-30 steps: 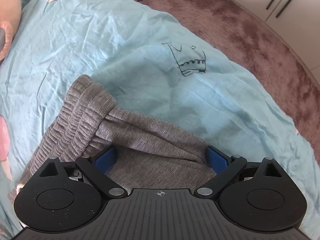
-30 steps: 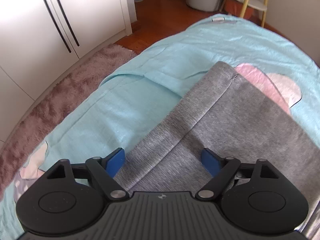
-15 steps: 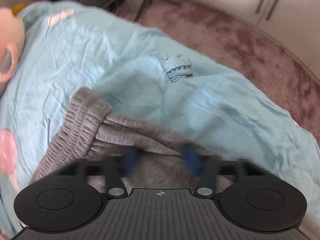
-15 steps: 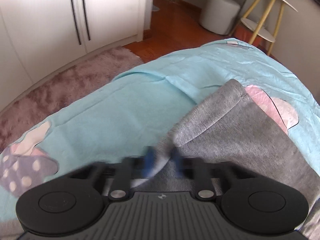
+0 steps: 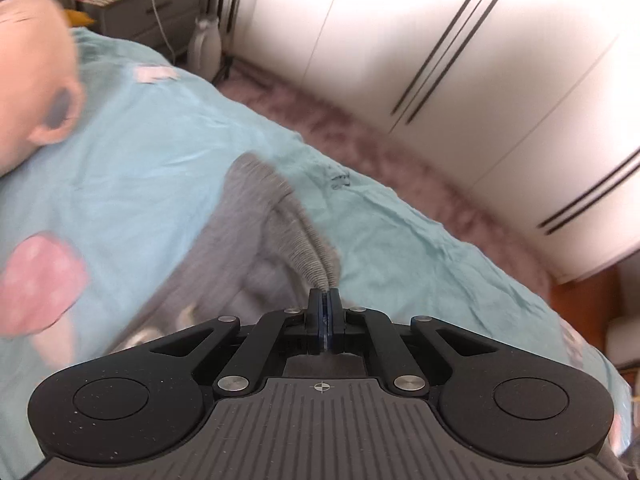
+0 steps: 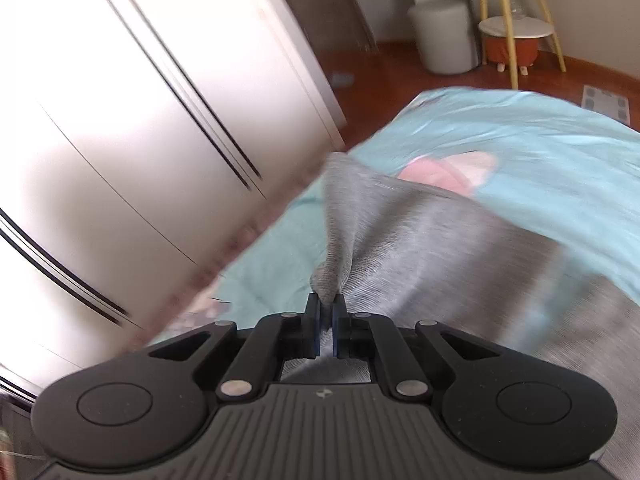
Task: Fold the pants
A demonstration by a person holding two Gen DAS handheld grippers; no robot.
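Observation:
Grey knit pants (image 5: 256, 248) lie on a light blue bedsheet (image 5: 140, 168). My left gripper (image 5: 325, 294) is shut on the ribbed waistband edge (image 5: 308, 256) and lifts it off the bed, so the cloth hangs from the jaws. My right gripper (image 6: 327, 300) is shut on the hem end of the pants (image 6: 420, 248), which rises in a peak from the jaws. The pants stretch away over the sheet (image 6: 540, 152) in the right wrist view. Both views are blurred by motion.
White wardrobe doors (image 5: 460, 60) with dark handles stand beside the bed, with a mauve rug (image 5: 400, 152) along it. A pink plush toy (image 5: 28, 80) lies at the head of the bed. A white bin (image 6: 444, 36) and yellow-legged stool (image 6: 516, 32) stand on the wood floor.
Both grippers went from open around the cloth to shut on it, then lifted and tilted up. The waistband and hem rose off the sheet; the wardrobe came into view.

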